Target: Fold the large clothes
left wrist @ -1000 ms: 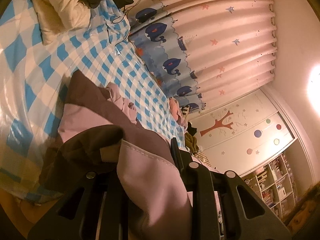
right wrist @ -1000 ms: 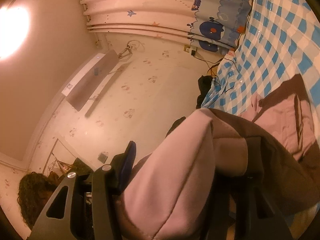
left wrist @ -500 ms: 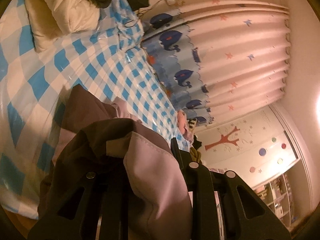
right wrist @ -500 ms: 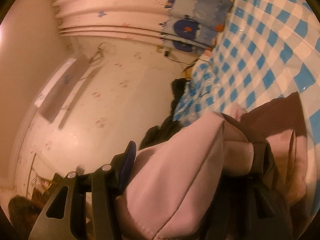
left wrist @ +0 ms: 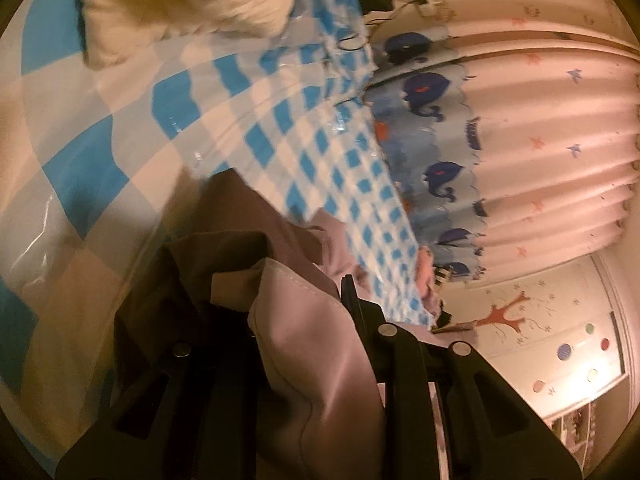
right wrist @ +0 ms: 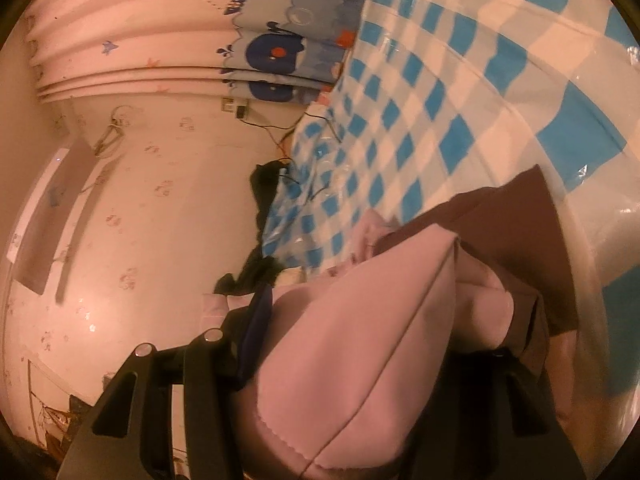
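Your left gripper (left wrist: pixel 296 320) jaws clamp the pink-and-brown fabric garment (left wrist: pixel 312 360); your right gripper (right wrist: pixel 360 340) jaws are closing on another thick fold, so the edge stays taut over the blue-and-white checked plastic-covered bed (left wrist: pixel 120 120), garment bunched near you.

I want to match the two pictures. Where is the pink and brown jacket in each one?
Left wrist view: the pink and brown jacket fills the bottom middle, clamped in the left gripper.
Right wrist view: it fills the bottom right, in the closing right gripper.
Shared landmark: the whale curtain.
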Demonstrator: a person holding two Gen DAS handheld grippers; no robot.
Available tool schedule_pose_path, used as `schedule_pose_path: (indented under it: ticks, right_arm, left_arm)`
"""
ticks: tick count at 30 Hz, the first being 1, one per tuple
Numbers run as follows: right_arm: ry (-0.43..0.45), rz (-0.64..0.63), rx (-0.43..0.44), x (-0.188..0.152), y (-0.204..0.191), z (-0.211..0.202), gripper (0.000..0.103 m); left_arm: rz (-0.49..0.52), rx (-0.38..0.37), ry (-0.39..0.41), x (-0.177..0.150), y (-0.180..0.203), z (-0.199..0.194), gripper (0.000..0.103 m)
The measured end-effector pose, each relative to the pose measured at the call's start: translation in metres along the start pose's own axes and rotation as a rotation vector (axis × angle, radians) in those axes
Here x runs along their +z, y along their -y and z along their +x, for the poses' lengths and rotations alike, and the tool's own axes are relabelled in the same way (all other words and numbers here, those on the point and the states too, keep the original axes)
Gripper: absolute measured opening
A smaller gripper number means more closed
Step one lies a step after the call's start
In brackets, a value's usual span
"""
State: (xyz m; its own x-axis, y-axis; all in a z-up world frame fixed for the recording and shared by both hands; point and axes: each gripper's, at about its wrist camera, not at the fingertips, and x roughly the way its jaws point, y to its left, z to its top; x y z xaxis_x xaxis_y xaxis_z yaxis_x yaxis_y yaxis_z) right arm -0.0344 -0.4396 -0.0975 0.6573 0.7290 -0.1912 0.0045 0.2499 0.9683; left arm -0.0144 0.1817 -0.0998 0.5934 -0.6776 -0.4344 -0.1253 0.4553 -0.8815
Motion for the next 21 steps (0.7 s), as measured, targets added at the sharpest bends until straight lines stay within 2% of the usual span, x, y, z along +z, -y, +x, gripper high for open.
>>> schedule_pose_path:
  ticks: [5,9,11,13,16,21]
  right_arm:
    - [-0.02,0.045,-0.016,0.005,0.015,0.006,0.047]
    - [-0.037,0.066,-0.022,0.005,0.012,0.003,0.051]
    - [-0.036,0.079,-0.014,0.003,0.007,-0.001,0.058]
    - [-0.022,0.087,-0.001,-0.001,0.001,-0.009,0.075]
    - [0.0,0.092,0.009,-0.005,-0.011,-0.02,0.093]
    - [0.005,0.1,-0.008,-0.015,-0.027,-0.042,0.096]
  left_arm:
    - [-0.038,0.04,-0.013,0.004,-0.017,0.02,0.018]
    - [-0.035,0.034,-0.037,0.006,-0.008,0.014,0.021]
    - [-0.027,0.027,-0.047,0.006,-0.001,0.009,0.029]
    - [-0.014,0.012,-0.042,0.005,0.011,-0.002,0.057]
    - [-0.015,-0.029,-0.03,0.005,0.028,-0.022,0.073]
    - [0.029,-0.094,0.017,0.006,0.059,-0.063,0.08]
